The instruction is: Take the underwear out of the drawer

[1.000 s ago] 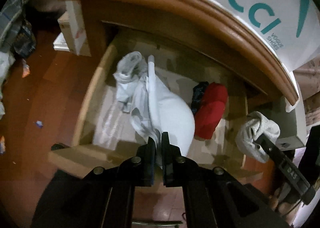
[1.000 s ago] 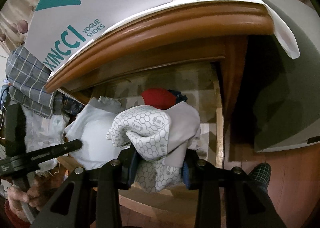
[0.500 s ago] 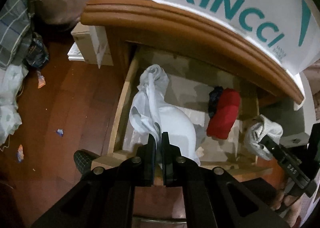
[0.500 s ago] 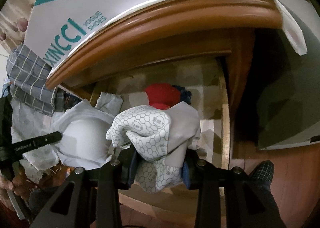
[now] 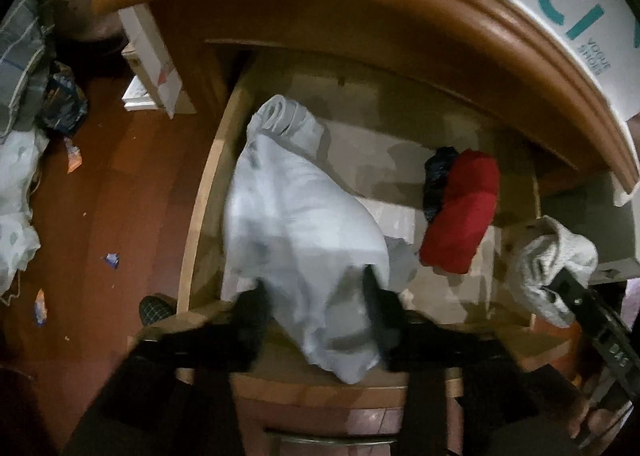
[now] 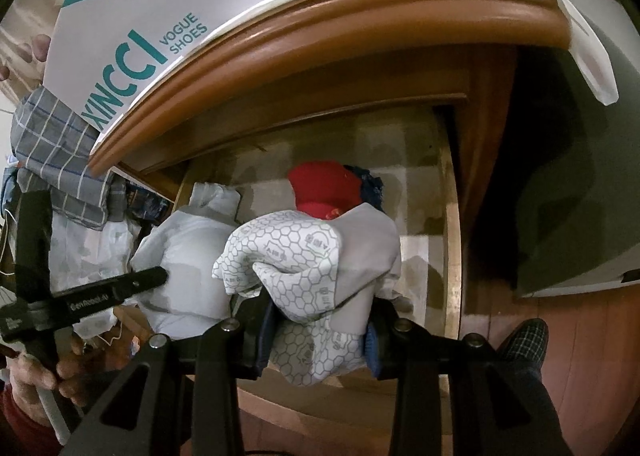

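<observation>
The pale blue-white underwear (image 5: 304, 240) is soft, light cloth, draped half in and half out of the open drawer (image 5: 200, 191): its rolled end lies back on the drawer floor near the left wall, while its front part spills over the drawer's front edge between the fingers of the left hand-held gripper (image 5: 316, 320). Those fingers stand apart on either side of the fabric, blurred, so the gripper looks spread rather than pinching; whether the cloth is truly free of it is hard to tell. A garment like this will sag and stretch rather than lift as one piece, so I judge the best hold to be on a bunched fold or the thicker rolled band, not a single thin layer that could slip. The right hand-held gripper (image 6: 316, 332) is clamped on a second piece, grey underwear with a honeycomb print (image 6: 304, 256), held bunched in front of the drawer's right half. Deeper in the drawer lies a red folded garment (image 5: 464, 211) with a dark one (image 5: 438, 175) just beside it. Above the drawer juts the wooden top edge (image 5: 360, 15), bearing a white shoe box (image 6: 160, 7); reddish wooden floor (image 5: 108, 183) with scattered scraps lies to the left.
</observation>
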